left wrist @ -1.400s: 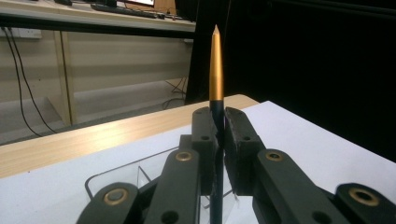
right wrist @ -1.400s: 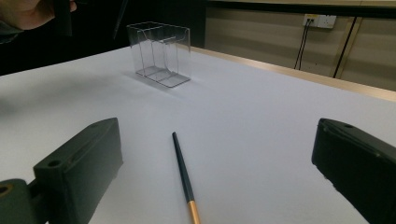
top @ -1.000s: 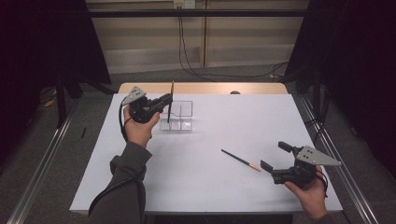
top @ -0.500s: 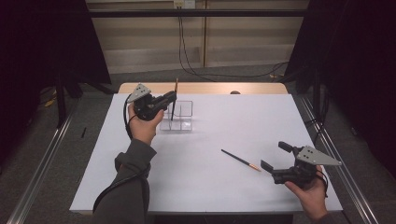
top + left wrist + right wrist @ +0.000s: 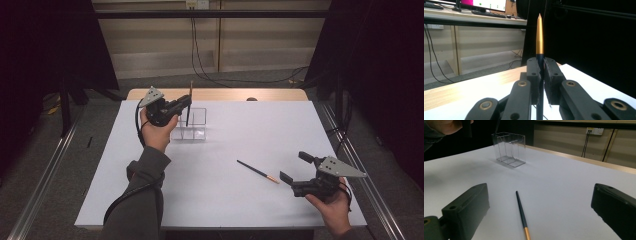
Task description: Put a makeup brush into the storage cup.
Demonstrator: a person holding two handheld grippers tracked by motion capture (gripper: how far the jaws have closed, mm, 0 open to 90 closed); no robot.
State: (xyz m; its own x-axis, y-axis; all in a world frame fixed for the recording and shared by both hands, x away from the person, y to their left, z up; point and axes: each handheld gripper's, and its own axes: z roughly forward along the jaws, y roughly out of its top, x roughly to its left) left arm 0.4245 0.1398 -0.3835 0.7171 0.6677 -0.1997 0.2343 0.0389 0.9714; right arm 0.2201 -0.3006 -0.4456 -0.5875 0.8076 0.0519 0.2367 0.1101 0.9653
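Observation:
My left gripper is shut on a dark pencil with a gold end and holds it upright, gold tip up. The pencil's lower end hangs at the left part of a clear divided box; whether it touches the box I cannot tell. In the left gripper view the jaws pinch the pencil just below its gold section. A second pencil lies flat on the white table. My right gripper stands open just right of its gold end. In the right gripper view this pencil lies between the wide jaws, untouched.
The white table top has a wooden strip along its far edge, with a small dark object on it. Metal rails run along both sides on the floor. The clear box stands at the far left of the right gripper view.
My left gripper has shifted slightly up and to the right with the pencil, over the clear box. The right gripper has stayed where it was.

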